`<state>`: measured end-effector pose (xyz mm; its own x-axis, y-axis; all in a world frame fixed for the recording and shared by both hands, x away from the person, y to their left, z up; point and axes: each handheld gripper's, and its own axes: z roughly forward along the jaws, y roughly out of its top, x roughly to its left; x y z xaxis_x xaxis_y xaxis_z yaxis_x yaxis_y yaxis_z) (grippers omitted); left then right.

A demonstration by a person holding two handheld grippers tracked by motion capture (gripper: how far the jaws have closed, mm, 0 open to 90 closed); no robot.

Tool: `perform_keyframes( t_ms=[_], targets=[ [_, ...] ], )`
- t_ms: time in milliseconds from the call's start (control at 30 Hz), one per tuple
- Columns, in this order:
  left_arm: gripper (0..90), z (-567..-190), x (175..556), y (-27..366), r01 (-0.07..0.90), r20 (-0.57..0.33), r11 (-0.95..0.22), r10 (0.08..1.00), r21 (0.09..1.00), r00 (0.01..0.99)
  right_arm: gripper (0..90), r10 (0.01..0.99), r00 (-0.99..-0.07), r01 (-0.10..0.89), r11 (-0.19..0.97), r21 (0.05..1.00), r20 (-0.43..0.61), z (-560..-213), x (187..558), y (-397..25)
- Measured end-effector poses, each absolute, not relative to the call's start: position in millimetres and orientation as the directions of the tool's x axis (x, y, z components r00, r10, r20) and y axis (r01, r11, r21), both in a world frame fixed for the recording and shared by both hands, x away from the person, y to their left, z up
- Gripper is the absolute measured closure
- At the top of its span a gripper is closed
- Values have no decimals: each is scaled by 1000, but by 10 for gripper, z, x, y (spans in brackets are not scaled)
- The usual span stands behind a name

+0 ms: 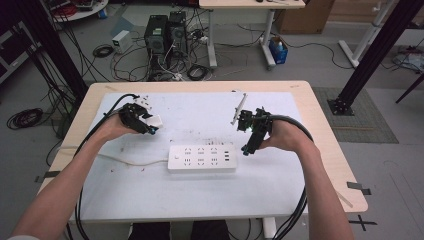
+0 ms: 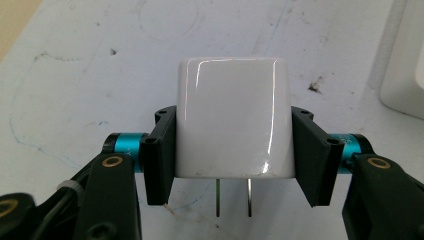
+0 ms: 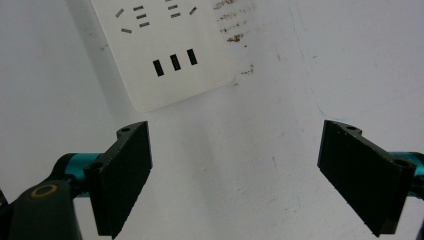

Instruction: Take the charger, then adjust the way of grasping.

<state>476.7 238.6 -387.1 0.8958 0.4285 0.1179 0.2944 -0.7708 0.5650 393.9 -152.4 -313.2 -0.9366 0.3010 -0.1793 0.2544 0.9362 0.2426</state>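
Left gripper (image 2: pixel 234 150): jaws clamped on the two sides of a white plug (image 2: pixel 234 120). Two metal prongs (image 2: pixel 234 197) point back toward the camera, at 6 o'clock of the plug body. In the high view this gripper (image 1: pixel 150 125) is above the mat, at 10 o'clock from the strip, plug (image 1: pixel 154 120) at its tip.

Right gripper (image 3: pixel 235 175): jaws wide apart, nothing between them. White mat (image 3: pixel 280 150) below. In the high view it (image 1: pixel 248 145) sits just off the strip's right end, at 2 o'clock.

Power strip (image 1: pixel 202 158): flat on the mat (image 1: pixel 125 190) at table centre, cord (image 1: pixel 130 161) leaving toward 9 o'clock. Its USB ports (image 3: pixel 175 62) are seen at 11 o'clock in the right gripper view.

Mat carries small dark stains (image 3: pixel 235 30).
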Motion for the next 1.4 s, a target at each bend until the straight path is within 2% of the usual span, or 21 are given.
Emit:
perform_keyframes(
  t_ms=[400,500,633,700,733,833,1100,1133,1400],
  targets=[
    [425,-3589,4509,2382,254,161,-762,424,596,891,136,317,-929,261,927,268,-192,-3059,3919,-1497],
    [425,-3534,4425,2350,234,173,-749,422,620,890,136,334,-927,273,913,302,-172,-3013,3905,-1501],
    [425,-3397,4179,2191,148,234,-747,381,648,894,136,361,-918,289,893,346,-165,-2951,3895,-1508],
    [425,-3397,4179,2191,148,234,-747,381,648,894,136,385,-909,306,877,371,-160,-2912,3882,-1515],
    [425,-3339,4089,2113,110,259,-741,364,662,895,136,385,-909,306,877,371,-160,-2912,3882,-1515],
    [425,-3262,3944,1977,47,313,-743,338,667,888,136,418,-900,330,839,433,-124,-2830,3884,-1521],
    [425,-3218,3777,1775,-24,361,-723,315,690,878,136,450,-891,354,775,523,-65,-2712,3882,-1506],
    [425,-3221,3725,1715,-52,381,-715,308,697,872,136,464,-886,372,738,562,-23,-2655,3892,-1499],
    [425,-3281,3593,1535,-118,452,-711,301,693,840,136,475,-880,379,736,562,-28,-2664,3907,-1427]
  ],
)
